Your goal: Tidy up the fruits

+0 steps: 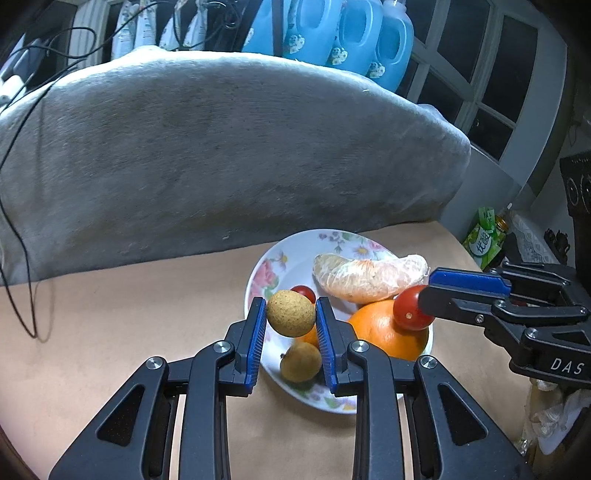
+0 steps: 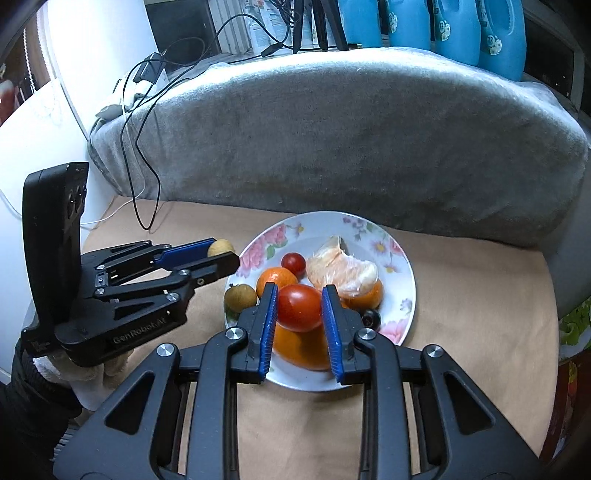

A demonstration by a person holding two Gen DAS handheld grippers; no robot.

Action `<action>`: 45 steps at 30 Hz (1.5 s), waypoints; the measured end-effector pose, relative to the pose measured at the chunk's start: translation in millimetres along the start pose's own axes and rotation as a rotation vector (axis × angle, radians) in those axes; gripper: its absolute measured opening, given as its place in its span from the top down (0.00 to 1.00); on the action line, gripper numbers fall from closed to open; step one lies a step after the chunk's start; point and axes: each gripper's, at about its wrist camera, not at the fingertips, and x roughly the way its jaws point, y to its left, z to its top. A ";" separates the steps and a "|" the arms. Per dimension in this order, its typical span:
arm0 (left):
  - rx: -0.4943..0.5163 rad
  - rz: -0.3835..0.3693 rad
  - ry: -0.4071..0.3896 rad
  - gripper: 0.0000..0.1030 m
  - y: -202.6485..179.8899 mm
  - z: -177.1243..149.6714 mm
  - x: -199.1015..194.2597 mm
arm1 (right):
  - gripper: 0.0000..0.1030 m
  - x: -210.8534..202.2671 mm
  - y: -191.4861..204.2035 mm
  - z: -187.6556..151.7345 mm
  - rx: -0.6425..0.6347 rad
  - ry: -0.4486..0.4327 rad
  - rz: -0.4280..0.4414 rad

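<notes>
My left gripper [image 1: 290, 308] is shut on a tan round longan [image 1: 291, 319] and holds it above the near left rim of a floral plate [image 1: 264, 266]. My right gripper [image 2: 300, 295] is shut on a red tomato [image 2: 299, 310] just over a large orange [image 2: 301, 349] on the plate [image 2: 402, 280]. On the plate lie peeled orange segments [image 2: 343, 271], a small mandarin [image 2: 277, 278], a dark cherry tomato [image 2: 293, 262], a second longan [image 2: 241, 298] at the left rim and a dark berry [image 2: 370, 318]. The left gripper [image 2: 223, 253] shows from the side, left of the plate.
The plate sits on a tan tabletop [image 2: 461, 314]. A grey blanket-covered cushion [image 2: 351, 140] runs along the back, with blue detergent bottles [image 2: 458, 26] behind it. A black cable [image 2: 147, 177] hangs down at the left. A green packet [image 1: 482, 240] stands at the table's right edge.
</notes>
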 end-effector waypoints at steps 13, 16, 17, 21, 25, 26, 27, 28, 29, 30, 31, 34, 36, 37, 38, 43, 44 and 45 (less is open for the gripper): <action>0.007 -0.018 0.015 0.75 -1.3 4.9 10.2 | 0.75 26.5 -13.5 30.3 0.049 0.005 -0.009; 0.015 -0.025 0.017 0.75 -4.3 6.0 12.1 | 0.75 25.8 -18.6 32.0 0.064 -0.004 -0.011; 0.016 -0.028 0.017 0.75 -4.9 6.1 12.4 | 0.75 25.3 -19.6 32.0 0.065 -0.007 -0.014; 0.022 -0.038 0.016 0.75 -8.7 6.7 13.4 | 0.75 23.6 -23.8 30.8 0.072 -0.009 -0.023; 0.038 -0.046 0.015 0.74 -13.9 6.4 12.3 | 0.65 21.7 -27.5 29.5 0.077 -0.010 -0.029; 0.040 -0.048 0.014 0.72 -14.4 6.4 11.9 | 0.62 21.0 -27.6 29.3 0.076 -0.013 -0.032; 0.041 -0.051 0.013 0.64 -15.2 6.5 11.7 | 0.56 20.0 -27.2 29.1 0.072 -0.016 -0.034; 0.041 -0.052 0.010 0.54 -15.5 6.2 10.2 | 0.53 19.1 -26.6 28.9 0.069 -0.019 -0.036; 0.043 -0.055 0.008 0.50 -16.4 6.6 9.9 | 0.51 18.1 -25.7 28.9 0.066 -0.022 -0.038; 0.045 -0.057 0.007 0.48 -17.2 6.9 9.5 | 0.51 17.3 -24.9 29.1 0.063 -0.024 -0.039; 0.047 -0.058 0.007 0.48 -18.1 6.7 9.0 | 0.50 16.7 -24.1 29.3 0.061 -0.025 -0.039; 0.053 -0.054 0.005 0.47 -20.8 6.8 7.4 | 0.47 14.8 -22.7 30.2 0.056 -0.029 -0.041; 0.050 -0.054 0.003 0.43 -20.7 7.6 6.5 | 0.40 13.0 -22.3 30.2 0.055 -0.036 -0.046; 0.048 -0.054 0.001 0.41 -20.3 7.7 5.6 | 0.37 12.2 -22.4 30.3 0.055 -0.039 -0.047; 0.048 -0.053 0.001 0.41 -20.2 8.0 5.4 | 0.36 10.9 -22.3 30.1 0.054 -0.043 -0.049; 0.050 -0.045 -0.001 0.32 -20.7 7.8 1.1 | 0.26 6.4 -20.9 29.9 0.045 -0.053 -0.061; 0.049 -0.044 0.000 0.31 -20.7 7.6 0.2 | 0.23 5.3 -20.9 29.8 0.045 -0.058 -0.060; 0.049 -0.042 0.001 0.30 -20.7 7.4 -0.6 | 0.19 4.3 -21.2 29.7 0.045 -0.062 -0.060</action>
